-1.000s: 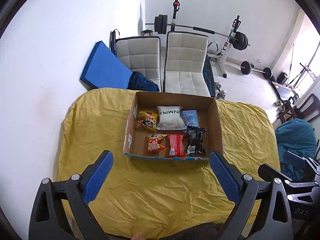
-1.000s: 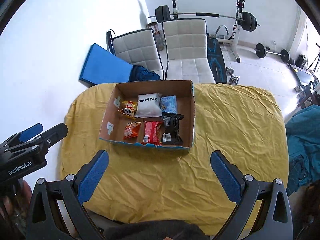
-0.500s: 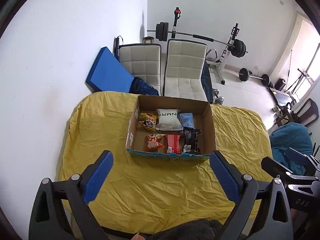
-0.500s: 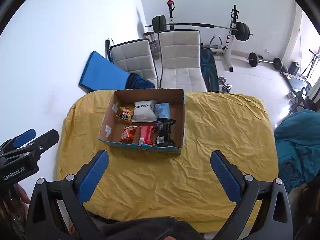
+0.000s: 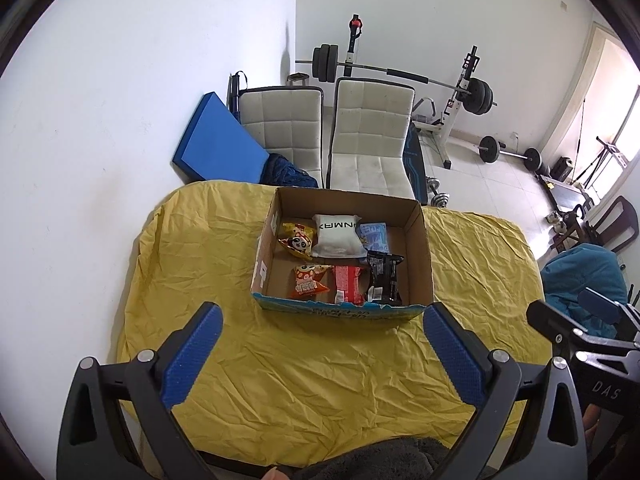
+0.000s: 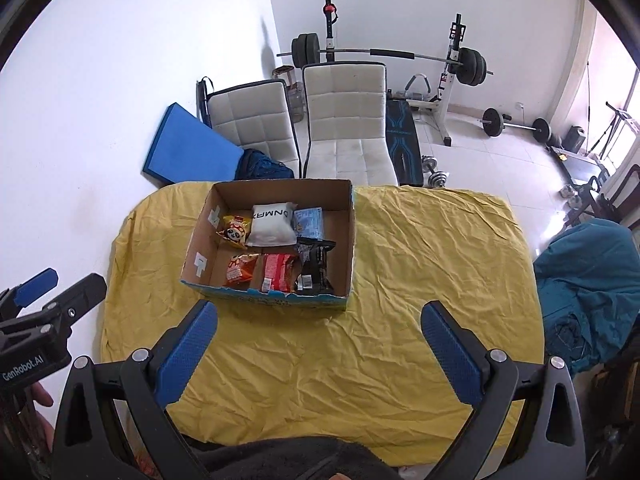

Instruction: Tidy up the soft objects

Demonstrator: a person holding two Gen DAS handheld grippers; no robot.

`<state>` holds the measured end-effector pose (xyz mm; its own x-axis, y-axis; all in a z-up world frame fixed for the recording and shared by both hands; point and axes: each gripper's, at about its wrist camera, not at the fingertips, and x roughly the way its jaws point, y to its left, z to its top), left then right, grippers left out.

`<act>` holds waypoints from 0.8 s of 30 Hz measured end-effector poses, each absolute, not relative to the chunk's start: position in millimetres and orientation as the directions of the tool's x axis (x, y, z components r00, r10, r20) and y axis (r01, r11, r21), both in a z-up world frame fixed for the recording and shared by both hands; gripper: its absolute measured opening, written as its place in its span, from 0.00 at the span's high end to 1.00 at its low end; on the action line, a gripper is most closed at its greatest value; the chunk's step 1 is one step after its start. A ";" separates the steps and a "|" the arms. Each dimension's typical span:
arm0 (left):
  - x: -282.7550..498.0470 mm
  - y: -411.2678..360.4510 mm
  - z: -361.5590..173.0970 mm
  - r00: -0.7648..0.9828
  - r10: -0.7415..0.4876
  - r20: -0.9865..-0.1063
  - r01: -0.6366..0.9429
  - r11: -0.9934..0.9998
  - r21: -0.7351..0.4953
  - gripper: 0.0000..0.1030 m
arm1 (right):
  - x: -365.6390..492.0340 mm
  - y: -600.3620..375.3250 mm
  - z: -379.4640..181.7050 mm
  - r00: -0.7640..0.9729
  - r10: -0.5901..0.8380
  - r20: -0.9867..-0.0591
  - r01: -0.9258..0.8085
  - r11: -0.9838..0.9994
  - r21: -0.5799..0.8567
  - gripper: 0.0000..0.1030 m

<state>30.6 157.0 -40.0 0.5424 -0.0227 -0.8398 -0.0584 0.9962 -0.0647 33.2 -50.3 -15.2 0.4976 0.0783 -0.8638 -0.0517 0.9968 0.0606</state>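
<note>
Showing the scene from above and behind both tools: a cardboard box [image 5: 416,248] sits toward the far middle of a table draped in a wrinkled yellow cloth [image 5: 320,368], its open top facing up so that packets can be dropped in from above. Six soft packets lie flat on its floor in two rows. Far row: a yellow panda-print snack bag [image 5: 297,240], a white pouch [image 5: 335,236] and a pale blue packet [image 5: 374,236]. Near row: an orange snack bag [image 5: 308,285], a red packet [image 5: 347,282] and a black packet [image 5: 385,278]. They touch or slightly overlap, filling the right and middle of the box and leaving bare cardboard at the left wall. No packet is visible on the cloth outside the box, so the sorting appears complete or nearly so.

The left gripper [image 5: 320,356] and the right gripper [image 6: 320,354] hang well apart from the box over the near edge of the table; both sets of jaws are spread wide and carry nothing, a posture consistent with a retreat from the work area.
</note>
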 end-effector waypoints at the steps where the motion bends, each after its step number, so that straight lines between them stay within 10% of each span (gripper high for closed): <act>1: 30.8 156.5 -41.2 0.539 -0.024 -0.842 -0.058 0.996 -0.065 0.00 | 33.0 -51.1 -14.9 0.501 0.070 -0.863 -0.048 0.997 0.054 0.00; 24: 34.7 152.4 -44.0 0.532 -0.037 -0.846 -0.051 0.996 -0.076 0.00 | 28.9 -63.6 -12.2 0.516 0.028 -0.856 0.002 0.999 0.035 0.00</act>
